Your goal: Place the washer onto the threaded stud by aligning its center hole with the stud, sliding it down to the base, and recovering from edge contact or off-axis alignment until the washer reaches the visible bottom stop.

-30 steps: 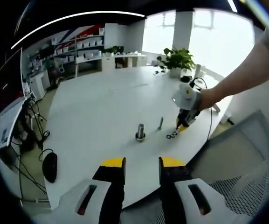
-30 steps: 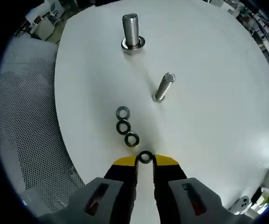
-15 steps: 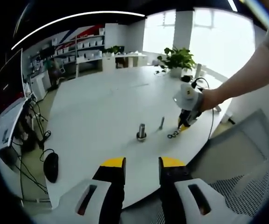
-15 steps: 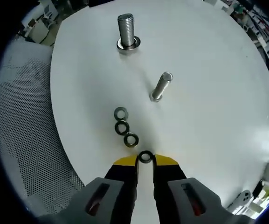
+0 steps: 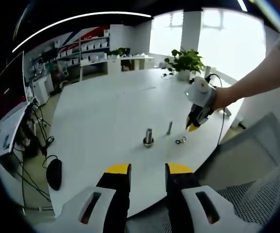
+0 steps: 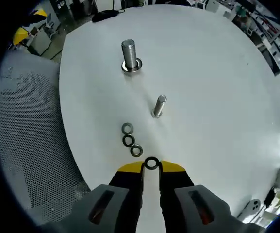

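The right gripper is pinching a washer between its yellow-tipped jaws, holding it above the white table, well short of the threaded stud. Between washer and stud, three spare washers are lying in a short row, with a smaller bolt standing just beside them. The left gripper is hovering off the table's edge, facing the stud, its jaws standing spread and holding nothing.

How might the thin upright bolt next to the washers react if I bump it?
The thin bolt stands on a narrow end on the smooth white table, so it would probably tip easily. Being round, it would likely roll once down, maybe toward the loose washers.
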Motion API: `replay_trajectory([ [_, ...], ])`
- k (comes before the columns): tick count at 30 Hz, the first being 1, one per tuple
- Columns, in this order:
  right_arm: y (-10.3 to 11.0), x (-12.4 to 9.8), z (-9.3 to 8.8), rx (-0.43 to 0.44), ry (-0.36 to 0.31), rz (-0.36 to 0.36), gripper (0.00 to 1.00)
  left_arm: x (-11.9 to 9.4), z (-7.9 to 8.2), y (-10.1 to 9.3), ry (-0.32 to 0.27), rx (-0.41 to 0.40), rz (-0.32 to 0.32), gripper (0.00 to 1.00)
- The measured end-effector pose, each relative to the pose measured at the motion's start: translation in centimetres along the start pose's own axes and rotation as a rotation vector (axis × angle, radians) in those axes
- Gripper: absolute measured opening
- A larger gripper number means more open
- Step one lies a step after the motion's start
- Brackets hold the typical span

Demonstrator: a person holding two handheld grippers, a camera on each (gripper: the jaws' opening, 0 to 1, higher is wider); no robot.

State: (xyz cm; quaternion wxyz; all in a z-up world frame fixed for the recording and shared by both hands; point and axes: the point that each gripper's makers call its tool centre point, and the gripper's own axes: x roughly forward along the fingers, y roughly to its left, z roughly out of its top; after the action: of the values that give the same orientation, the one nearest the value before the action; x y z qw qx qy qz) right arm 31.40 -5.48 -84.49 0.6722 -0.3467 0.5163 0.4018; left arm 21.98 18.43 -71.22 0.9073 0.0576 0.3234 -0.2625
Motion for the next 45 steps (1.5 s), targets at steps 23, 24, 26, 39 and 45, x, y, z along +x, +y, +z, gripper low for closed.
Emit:
replay_trajectory([
  [23, -0.7, -2.3, 5.7, -0.084, -0.115, -0.024, 0.13, 0.1, 0.0, 0.0, 0.004, 0.0, 0.001, 0.26],
  [24, -0.7, -2.4, 5.9, -0.085, -0.118, -0.022, 0.13, 0.1, 0.0, 0.1, 0.003, 0.0, 0.002, 0.26],
  [26, -0.7, -2.5, 6.1, -0.092, -0.123, -0.028, 0.13, 0.1, 0.0, 0.1, 0.001, -0.002, 0.0, 0.26],
  [39, -0.9, -2.0, 7.3, -0.116, -0.128, -0.034, 0.13, 0.1, 0.0, 0.0, 0.001, -0.003, -0.004, 0.26],
  [45, -0.8, -1.2, 7.1, -0.134, -0.097, -0.029, 0.13, 0.1, 0.0, 0.1, -0.002, -0.007, -0.002, 0.26],
])
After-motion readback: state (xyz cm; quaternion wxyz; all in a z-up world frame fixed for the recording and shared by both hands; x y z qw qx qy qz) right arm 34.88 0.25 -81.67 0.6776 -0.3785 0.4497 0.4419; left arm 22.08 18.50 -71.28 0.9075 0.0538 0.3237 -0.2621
